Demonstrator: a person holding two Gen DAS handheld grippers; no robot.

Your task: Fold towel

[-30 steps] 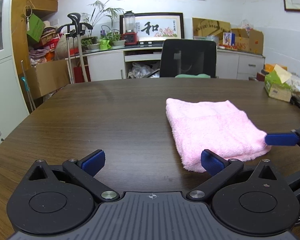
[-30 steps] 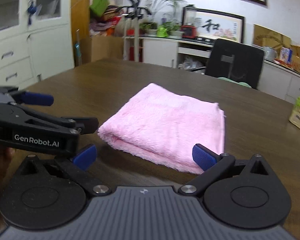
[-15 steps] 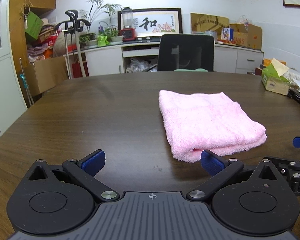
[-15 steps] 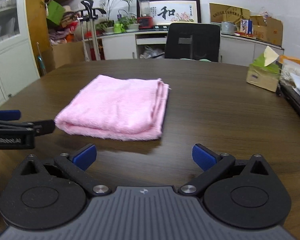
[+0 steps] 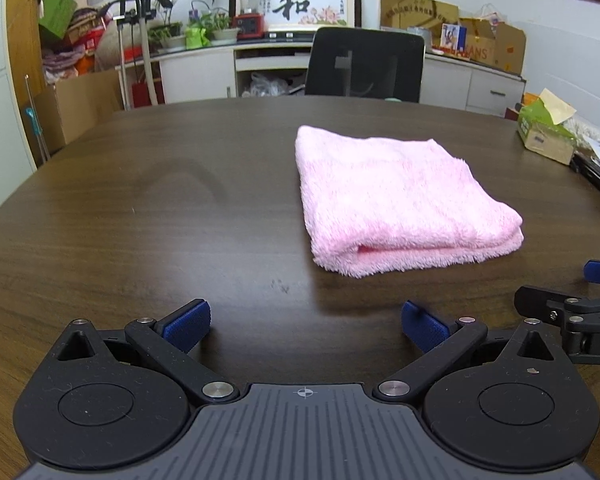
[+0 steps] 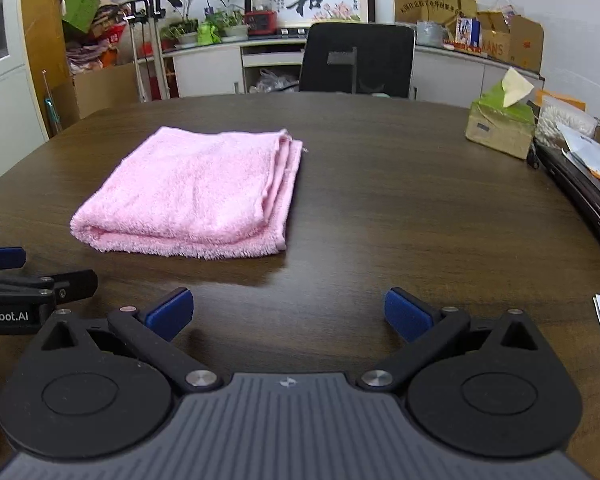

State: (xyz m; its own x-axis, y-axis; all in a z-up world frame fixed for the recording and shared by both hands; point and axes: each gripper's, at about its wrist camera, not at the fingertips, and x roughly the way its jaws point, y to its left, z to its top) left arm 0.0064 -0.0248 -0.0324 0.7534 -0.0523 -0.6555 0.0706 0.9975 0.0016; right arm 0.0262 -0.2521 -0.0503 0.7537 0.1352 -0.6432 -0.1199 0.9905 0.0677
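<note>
A pink towel (image 5: 396, 196) lies folded in layers on the dark wooden table (image 5: 140, 216); it also shows in the right wrist view (image 6: 196, 196). My left gripper (image 5: 306, 326) is open and empty, low over the table, a short way in front of the towel's near edge. My right gripper (image 6: 288, 314) is open and empty, in front of the towel and to its right. Each gripper's side shows at the edge of the other's view.
A green tissue box (image 6: 500, 122) stands at the table's right side, with papers and a dark flat object (image 6: 580, 184) beside it. A black office chair (image 5: 366, 66) stands behind the far edge. Cabinets and boxes line the back wall.
Both grippers have drawn back from the towel toward the near edge of the table. The right gripper has also swung right. The towel lies still.
</note>
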